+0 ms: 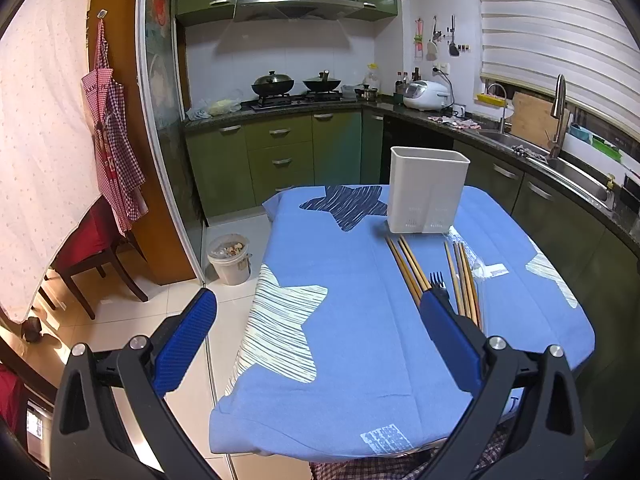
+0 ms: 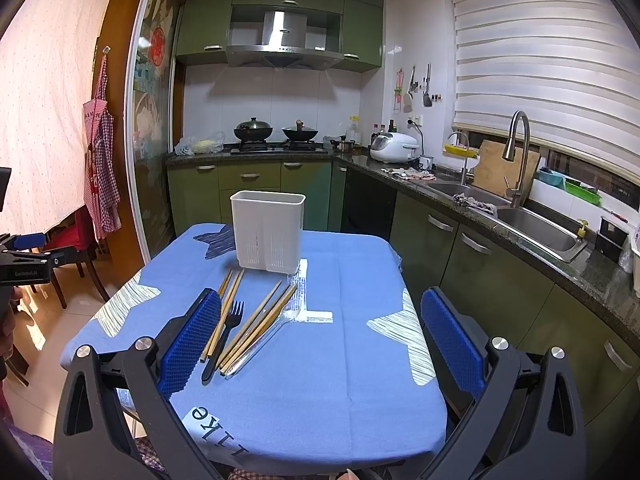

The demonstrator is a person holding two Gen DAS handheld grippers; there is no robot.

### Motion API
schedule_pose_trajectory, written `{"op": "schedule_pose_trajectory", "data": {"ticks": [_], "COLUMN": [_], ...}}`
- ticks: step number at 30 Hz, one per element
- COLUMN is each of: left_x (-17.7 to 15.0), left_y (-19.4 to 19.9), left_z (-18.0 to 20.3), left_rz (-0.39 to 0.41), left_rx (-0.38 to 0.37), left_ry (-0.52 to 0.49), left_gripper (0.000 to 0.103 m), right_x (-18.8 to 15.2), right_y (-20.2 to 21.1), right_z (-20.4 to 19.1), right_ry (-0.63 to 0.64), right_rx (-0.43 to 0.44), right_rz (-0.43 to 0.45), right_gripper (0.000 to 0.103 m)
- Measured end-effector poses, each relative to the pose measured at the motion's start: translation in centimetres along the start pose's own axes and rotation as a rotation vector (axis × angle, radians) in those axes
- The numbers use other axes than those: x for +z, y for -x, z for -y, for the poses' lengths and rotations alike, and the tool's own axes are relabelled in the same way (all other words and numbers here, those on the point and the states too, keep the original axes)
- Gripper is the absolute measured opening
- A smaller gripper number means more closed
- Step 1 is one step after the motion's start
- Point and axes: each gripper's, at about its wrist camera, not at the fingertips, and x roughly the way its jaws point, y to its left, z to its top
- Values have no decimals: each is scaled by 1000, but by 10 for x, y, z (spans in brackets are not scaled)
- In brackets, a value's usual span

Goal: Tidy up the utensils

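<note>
A white utensil holder (image 1: 427, 191) (image 2: 268, 231) stands upright at the far end of the blue tablecloth (image 1: 344, 320) (image 2: 320, 360). In front of it lie several wooden chopsticks (image 1: 408, 264) (image 2: 256, 320), a black fork (image 1: 438, 280) (image 2: 228, 330) and a clear plastic utensil (image 2: 264, 342). My left gripper (image 1: 320, 302) is open above the cloth's near left, its right finger covering the fork handle. My right gripper (image 2: 320, 300) is open too, with the utensils just inside its left finger. Neither holds anything.
A small white bin (image 1: 230, 258) stands on the floor left of the table, near a dark chair (image 1: 92, 256). Green cabinets, a stove with pans (image 2: 276, 132) and a sink (image 2: 532, 228) with a tall tap run along the back and right. The left gripper's body shows at the right wrist view's left edge (image 2: 24, 264).
</note>
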Motion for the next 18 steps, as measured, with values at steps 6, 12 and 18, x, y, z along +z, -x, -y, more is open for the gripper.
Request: {"op": "schedule_pose_trajectory", "data": {"ticks": [6, 12, 18], "left_x": [-1, -1, -1], "left_y": [-2, -2, -2], "left_z": [2, 2, 2], "left_rz": [-3, -3, -4], "left_rx": [1, 2, 0], "left_ry": [-6, -6, -7], "left_gripper": [97, 97, 97], "right_x": [0, 1, 1], "right_y": [0, 0, 0], "right_z": [0, 1, 1], "right_ry": [-2, -1, -2], "right_rx": [1, 1, 2], "right_rz": [0, 0, -1], "right_gripper": [99, 99, 99]}}
